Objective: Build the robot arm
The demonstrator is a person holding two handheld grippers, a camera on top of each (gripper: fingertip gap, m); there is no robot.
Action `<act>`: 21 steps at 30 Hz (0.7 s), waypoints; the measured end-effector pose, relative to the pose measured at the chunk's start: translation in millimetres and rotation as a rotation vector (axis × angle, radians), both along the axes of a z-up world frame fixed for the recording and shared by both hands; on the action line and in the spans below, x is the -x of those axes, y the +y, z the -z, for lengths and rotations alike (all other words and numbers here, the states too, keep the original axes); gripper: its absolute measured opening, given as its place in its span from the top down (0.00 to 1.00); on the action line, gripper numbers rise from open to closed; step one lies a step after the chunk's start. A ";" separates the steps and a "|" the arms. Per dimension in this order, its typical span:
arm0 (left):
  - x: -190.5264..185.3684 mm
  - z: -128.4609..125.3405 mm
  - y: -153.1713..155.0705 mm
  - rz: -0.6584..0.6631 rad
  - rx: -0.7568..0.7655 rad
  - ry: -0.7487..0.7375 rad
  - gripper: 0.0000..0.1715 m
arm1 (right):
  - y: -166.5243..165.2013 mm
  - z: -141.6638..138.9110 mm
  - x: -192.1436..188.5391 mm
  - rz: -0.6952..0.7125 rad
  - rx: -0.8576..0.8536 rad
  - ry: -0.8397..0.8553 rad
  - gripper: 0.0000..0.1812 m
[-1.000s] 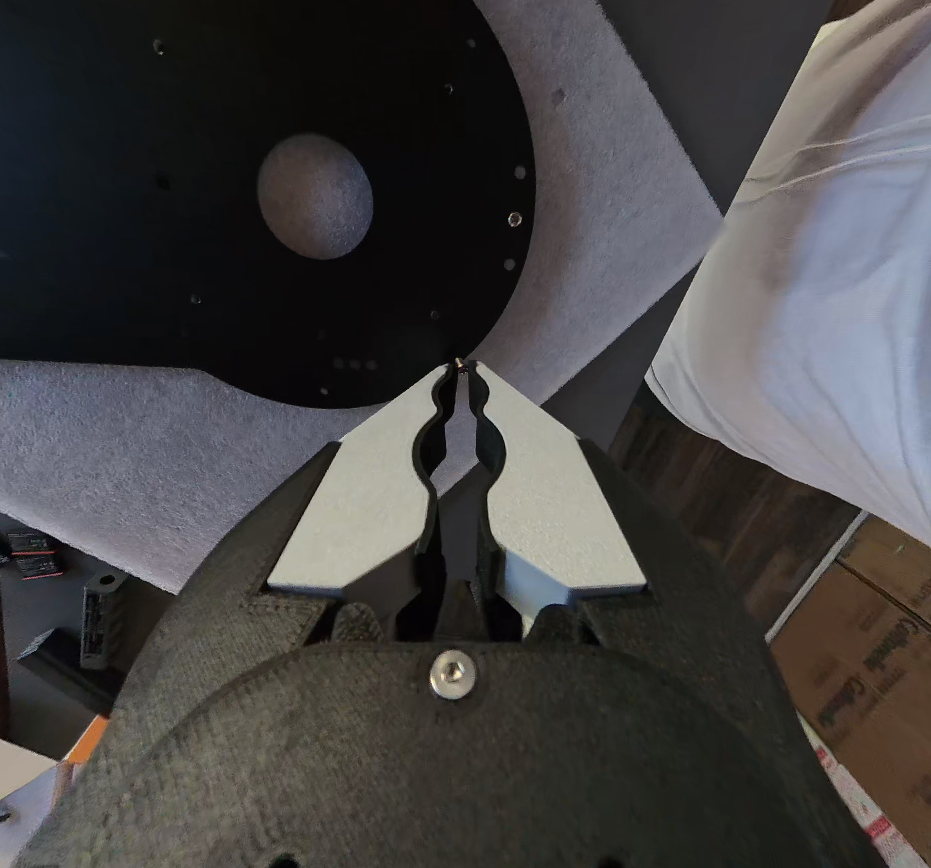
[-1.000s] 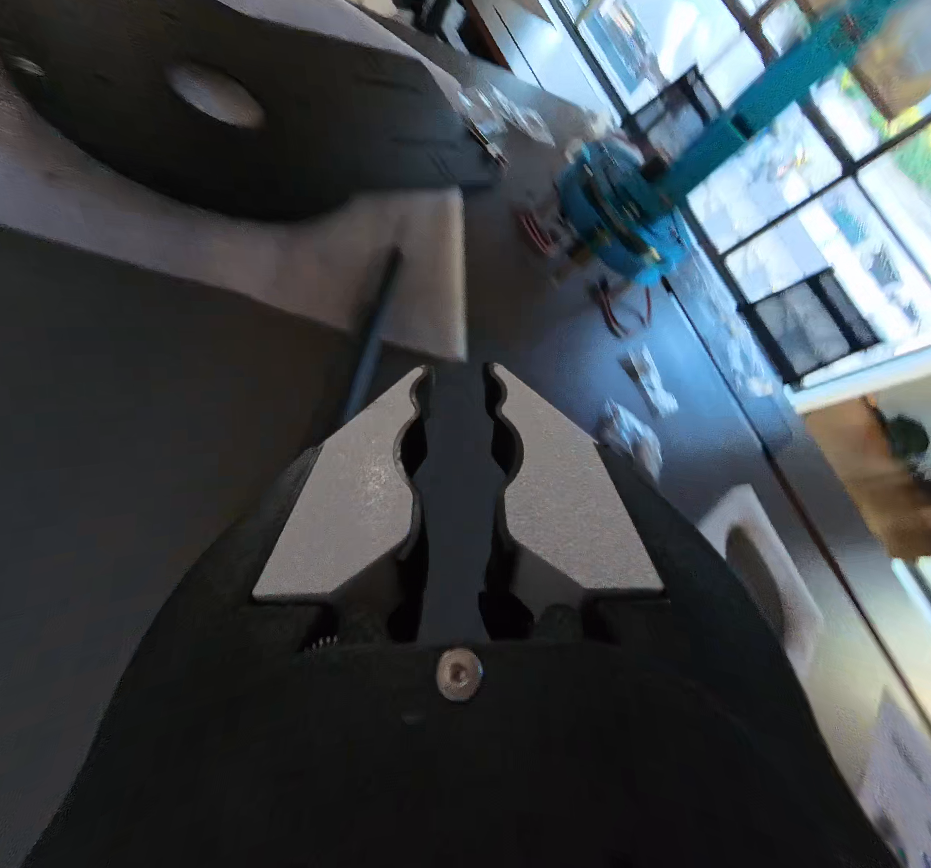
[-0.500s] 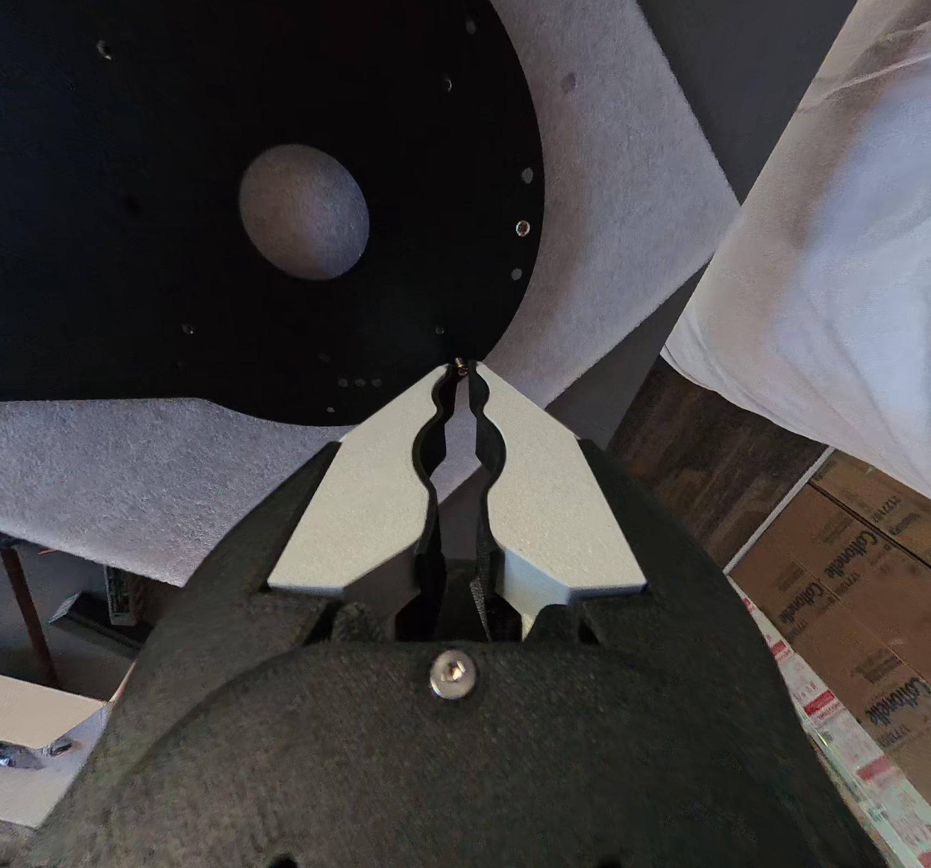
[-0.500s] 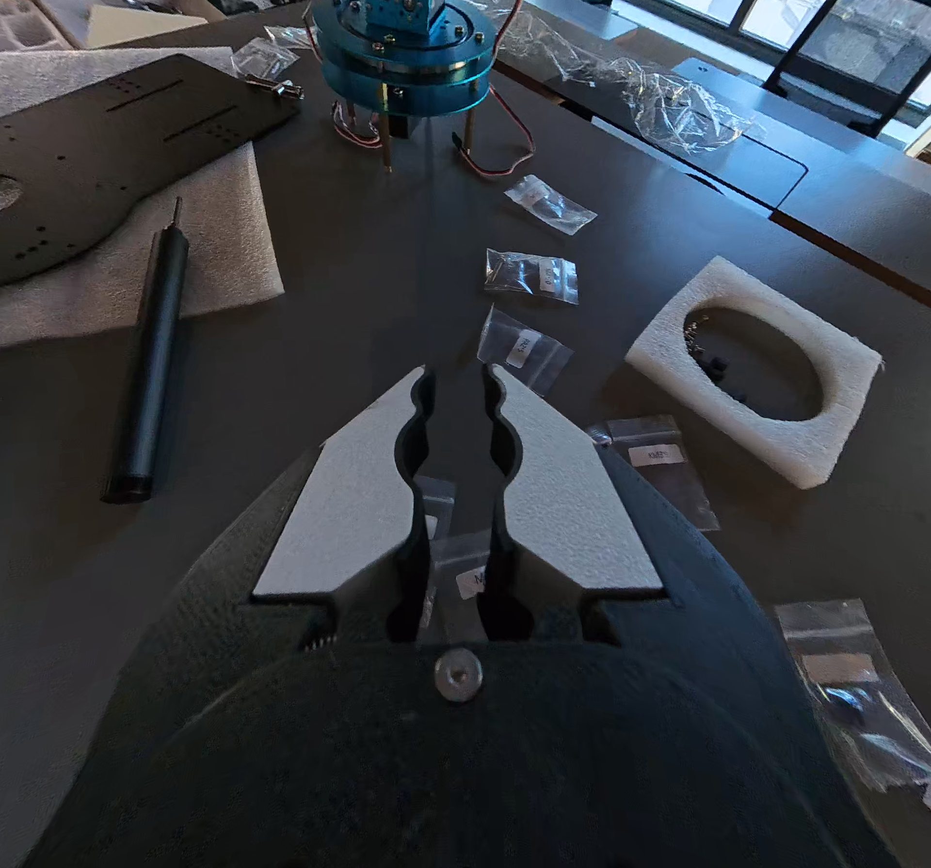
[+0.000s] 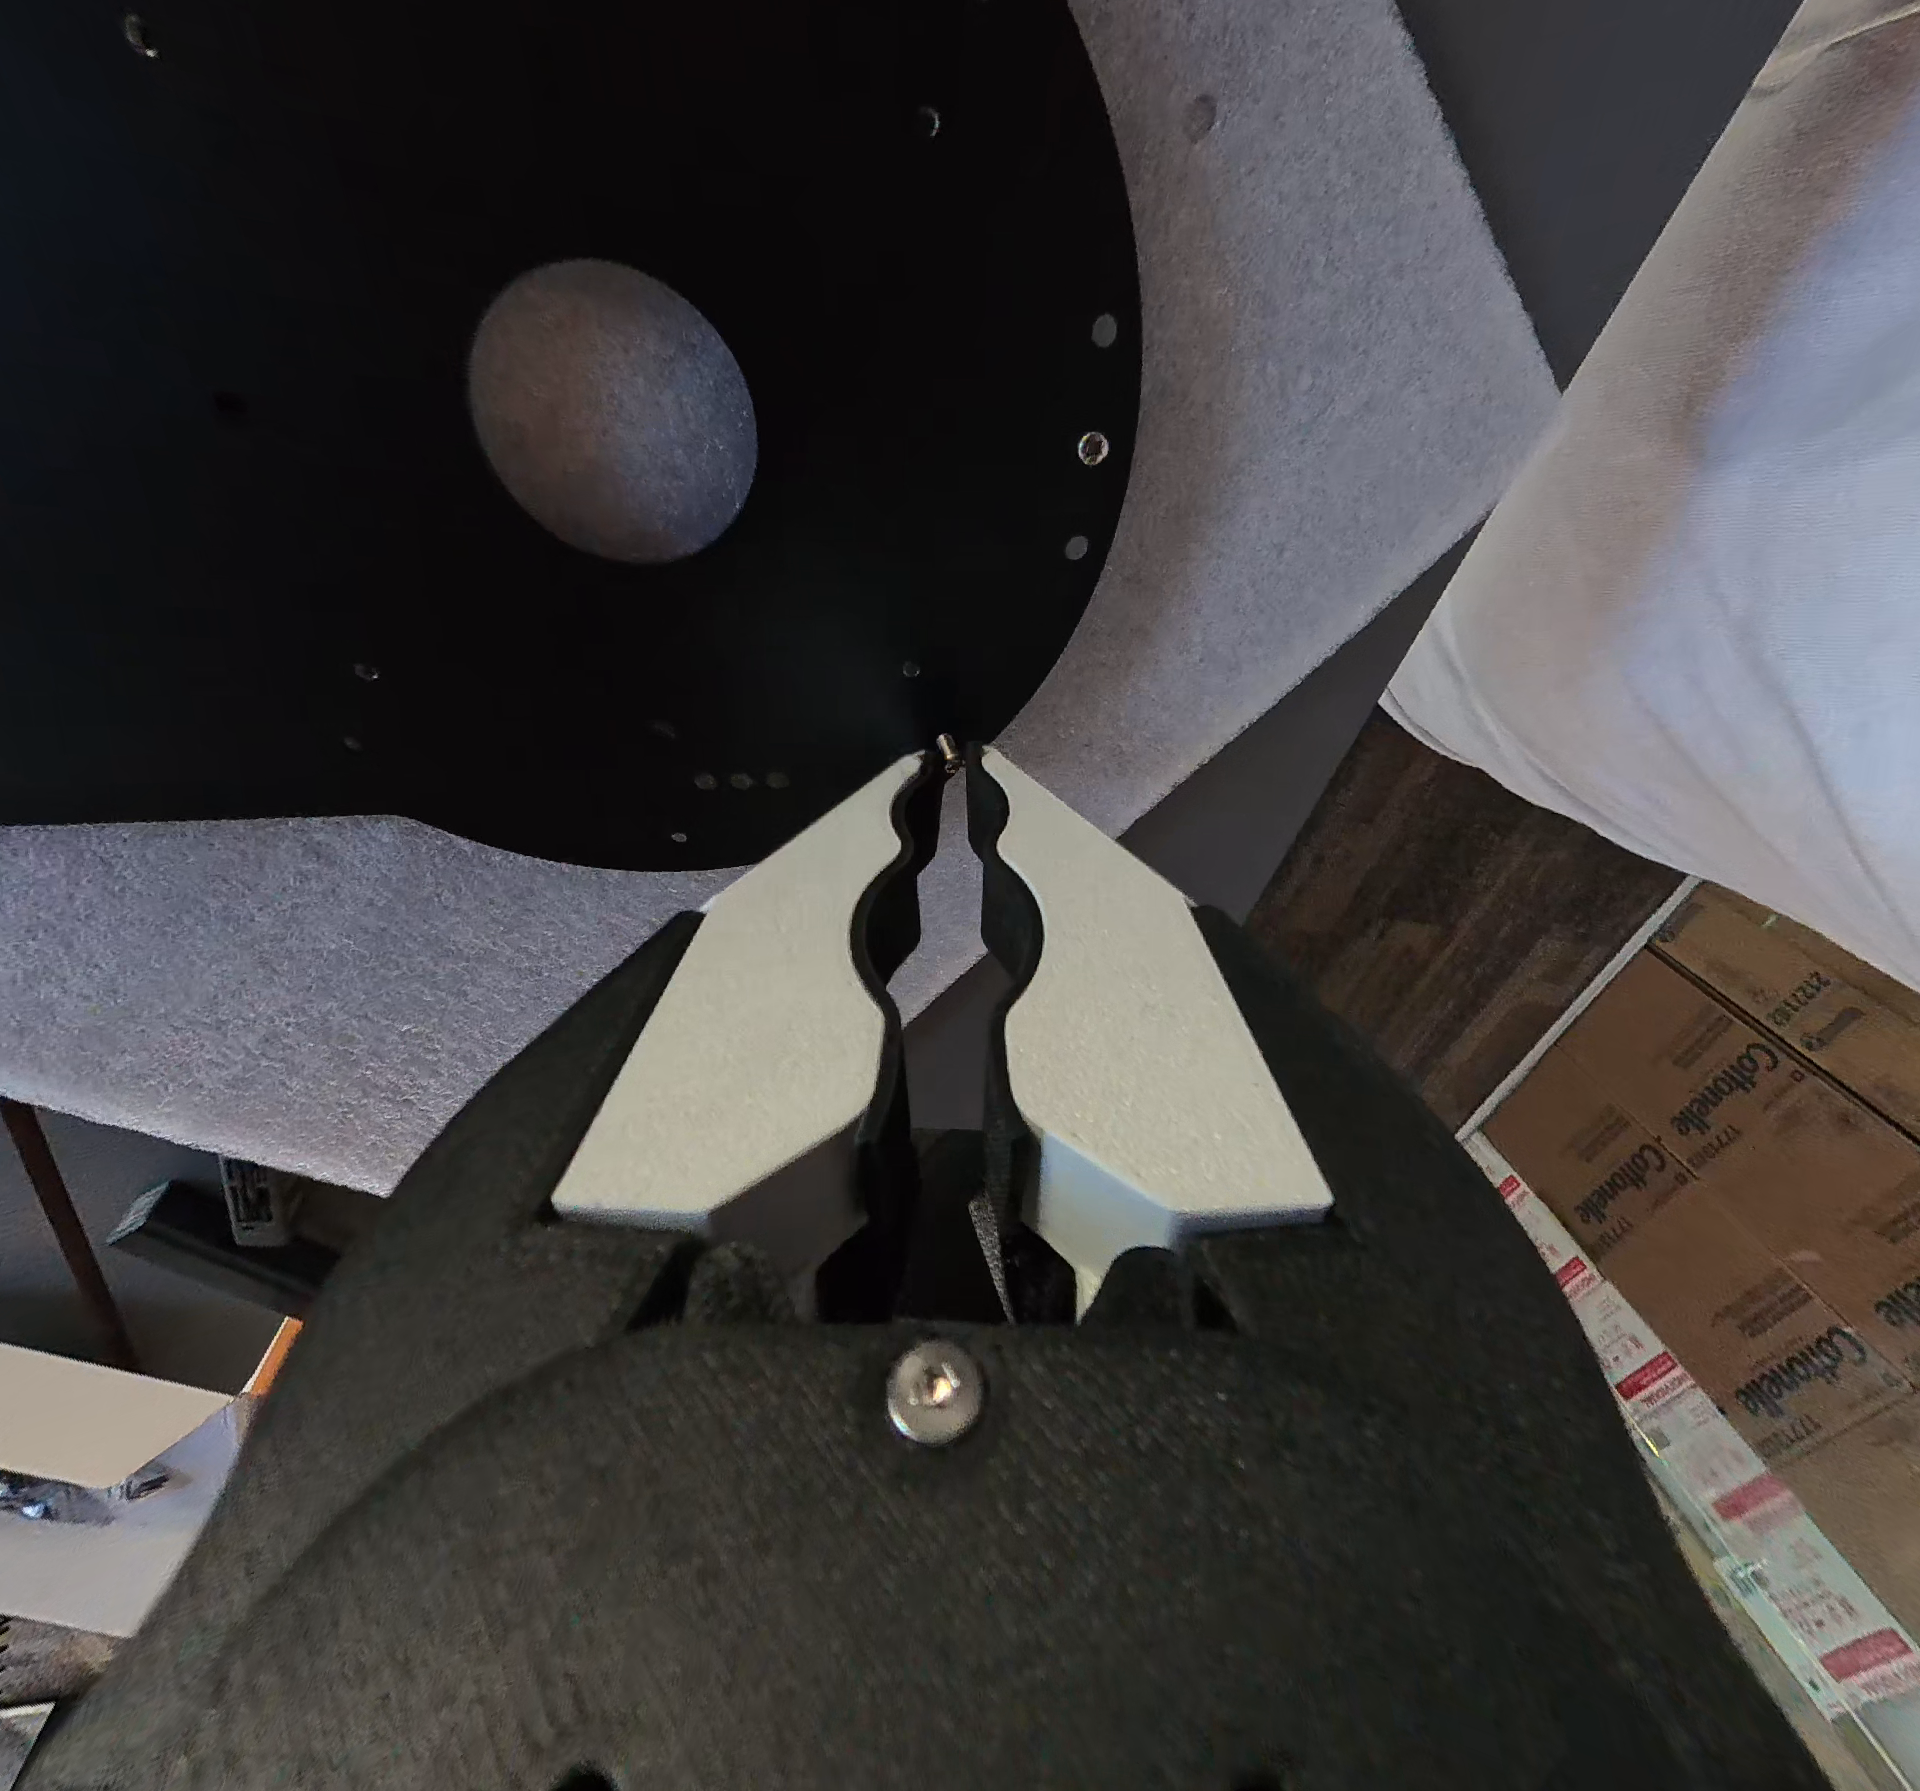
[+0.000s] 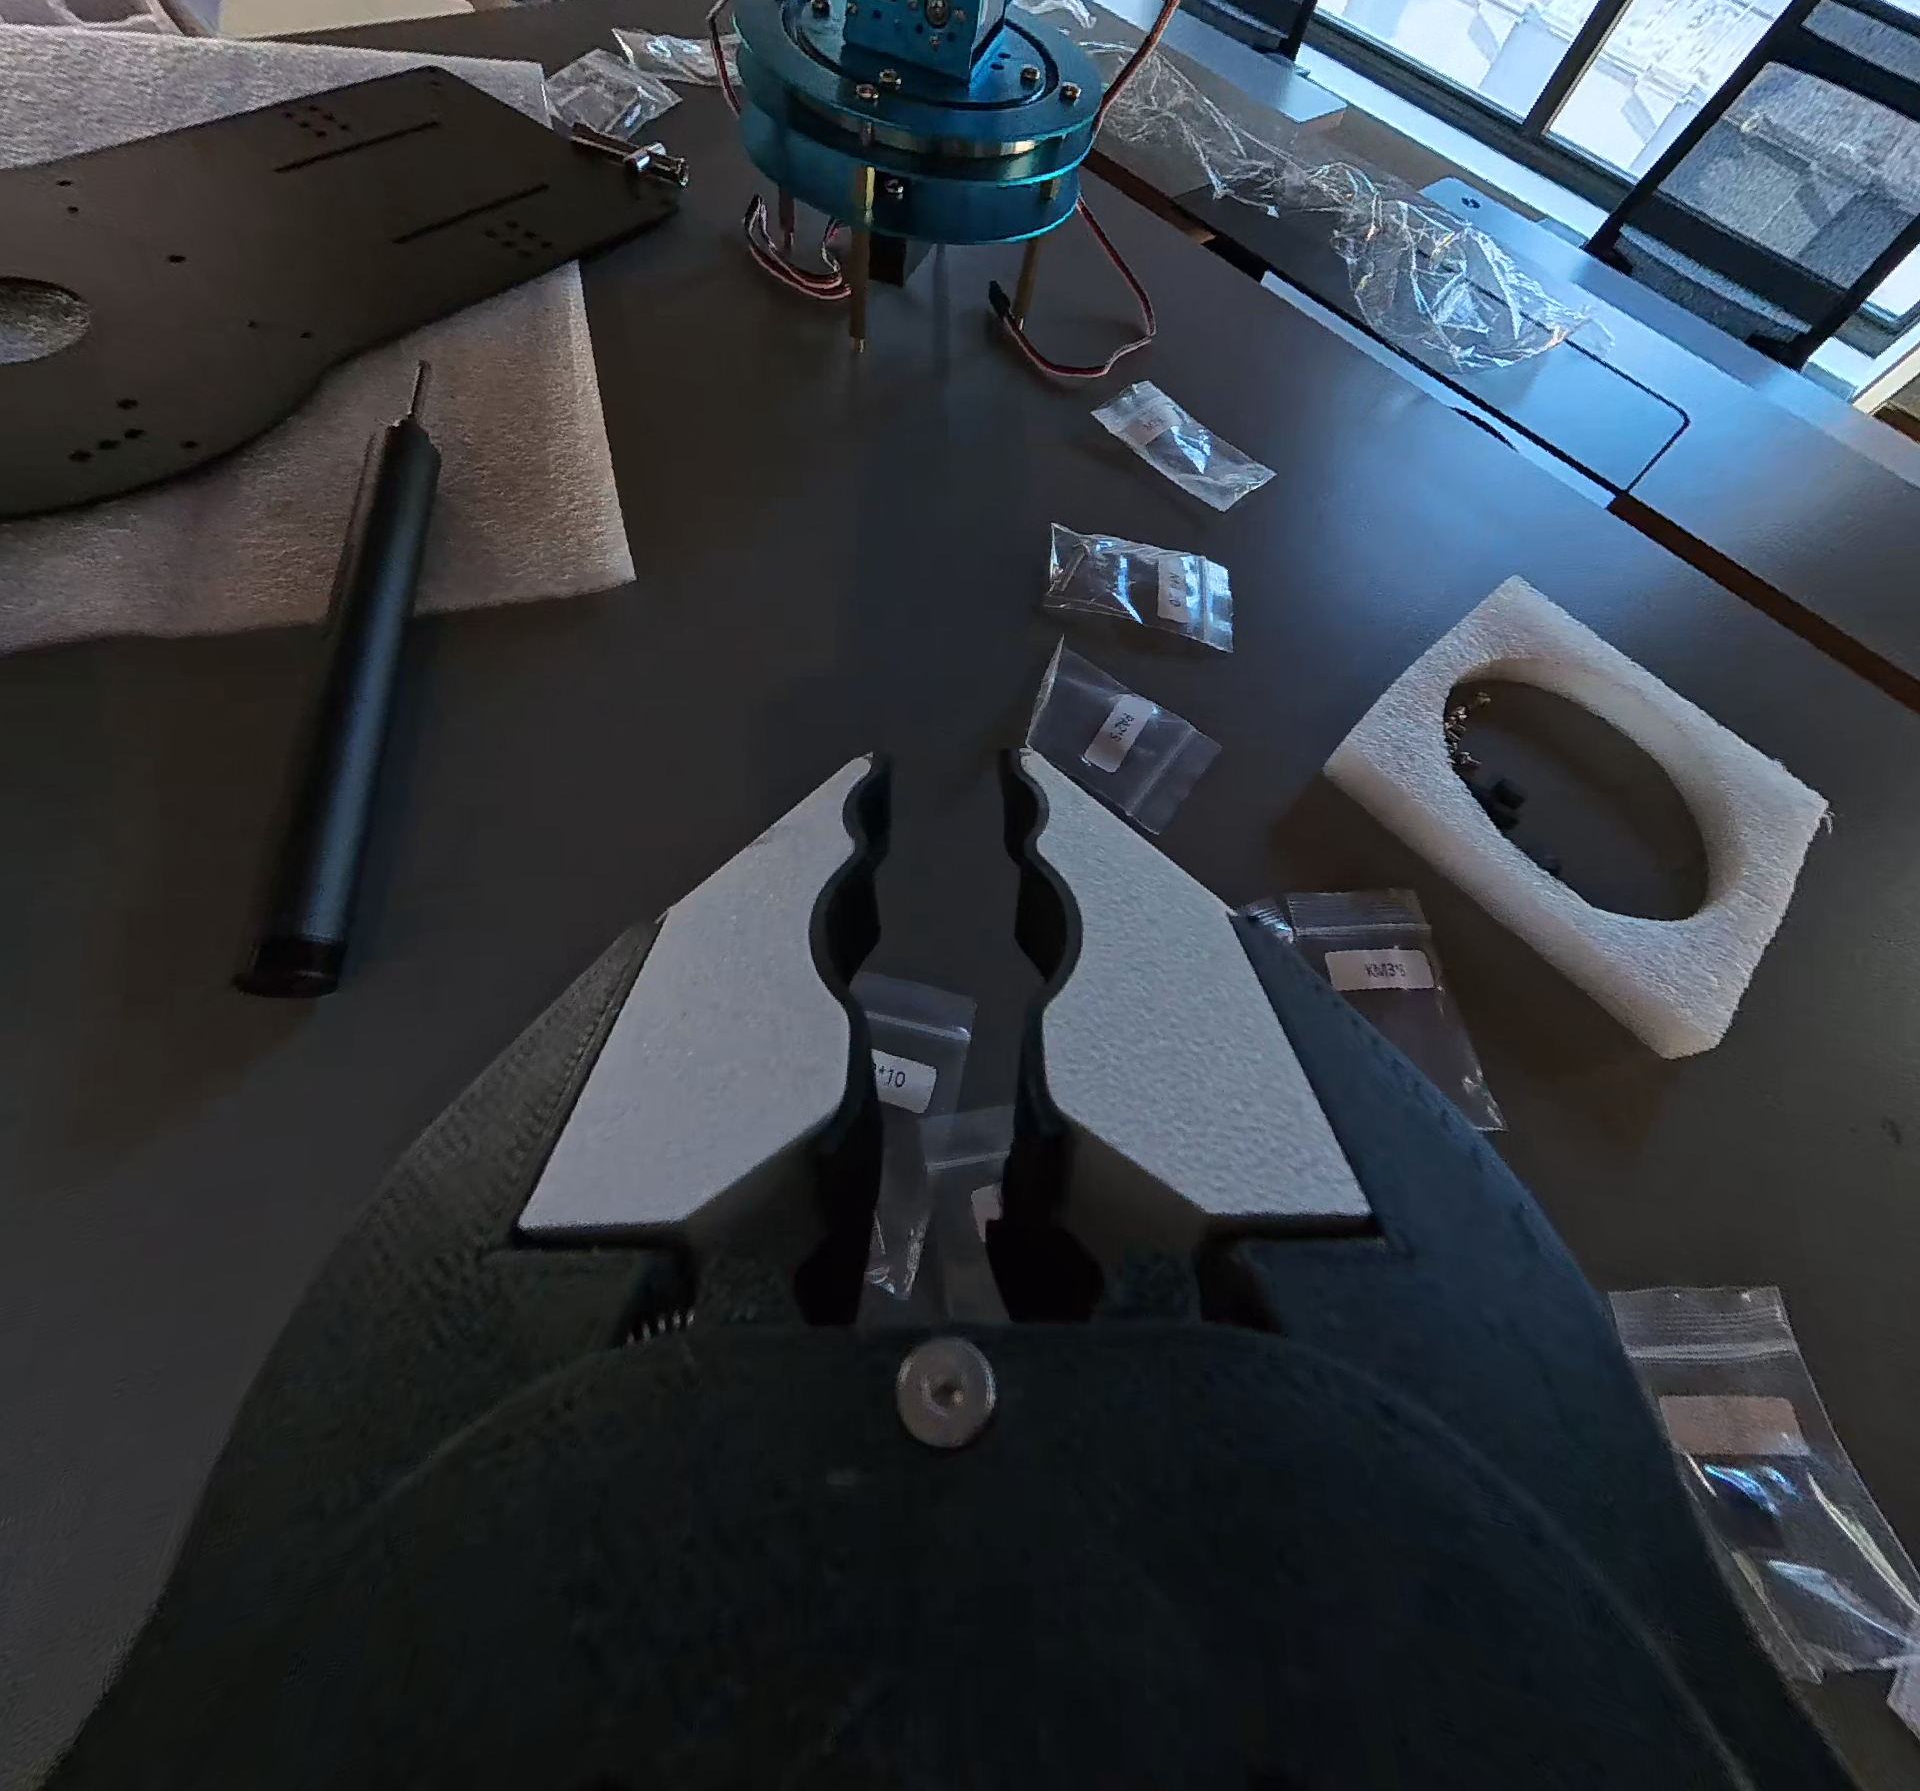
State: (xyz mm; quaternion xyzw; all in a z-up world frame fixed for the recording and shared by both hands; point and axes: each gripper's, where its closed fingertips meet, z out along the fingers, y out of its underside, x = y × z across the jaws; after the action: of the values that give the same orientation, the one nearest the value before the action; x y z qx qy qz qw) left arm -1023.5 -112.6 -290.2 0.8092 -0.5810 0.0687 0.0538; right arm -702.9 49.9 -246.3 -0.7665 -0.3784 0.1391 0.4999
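My left gripper (image 5: 947,754) is shut on a tiny silver screw (image 5: 948,746) pinched at its fingertips. It hangs just above the near edge of a black round plate (image 5: 312,235) with a centre hole and small drilled holes, which lies on a white foam sheet (image 5: 1278,307). My right gripper (image 6: 943,770) is open and empty, low over a dark table (image 6: 727,681). Small clear bags (image 6: 1122,739) lie just ahead and under it. The same black plate (image 6: 260,224) is at the far left there, with a dark screwdriver (image 6: 353,692) beside it.
A blue round servo base (image 6: 909,131) on brass legs stands ahead of the right gripper. A white foam block (image 6: 1579,868) with an oval hole holds small parts at right. More clear bags (image 6: 1766,1492) lie near right. A white sleeve (image 5: 1662,494) and cardboard boxes (image 5: 1745,1222) fill the left view's right side. Tip to tip, the grippers are about 35 cm apart.
The right gripper swung from a blurred tilted view to level over the table, then moved forward slightly. The left gripper stayed shut on the screw and drifted a little over the plate edge.
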 end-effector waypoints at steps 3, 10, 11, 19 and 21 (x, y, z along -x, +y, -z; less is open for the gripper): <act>-0.8 0.2 0.4 -0.006 0.000 -0.004 0.98 | -0.9 0.9 0.9 -0.005 -0.004 -0.012 0.89; -1.4 1.9 0.8 -0.011 0.000 -0.010 0.98 | -1.7 0.9 1.6 -0.008 -0.012 -0.017 0.89; -1.8 2.2 1.0 -0.015 0.002 -0.013 0.98 | -2.1 0.7 1.9 -0.010 -0.013 -0.017 0.89; -2.0 1.9 3.3 -0.044 0.005 -0.028 0.96 | -4.6 4.3 5.1 -0.027 -0.014 -0.032 0.89; -1.4 1.2 5.6 -0.048 -0.014 -0.029 0.91 | -4.4 4.5 4.8 -0.026 -0.017 -0.037 0.89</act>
State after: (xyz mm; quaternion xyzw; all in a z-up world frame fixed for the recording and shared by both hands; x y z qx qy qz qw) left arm -1022.2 -107.0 -291.4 0.8223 -0.5624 0.0777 0.0380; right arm -707.7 45.6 -250.8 -0.7599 -0.3985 0.1281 0.4974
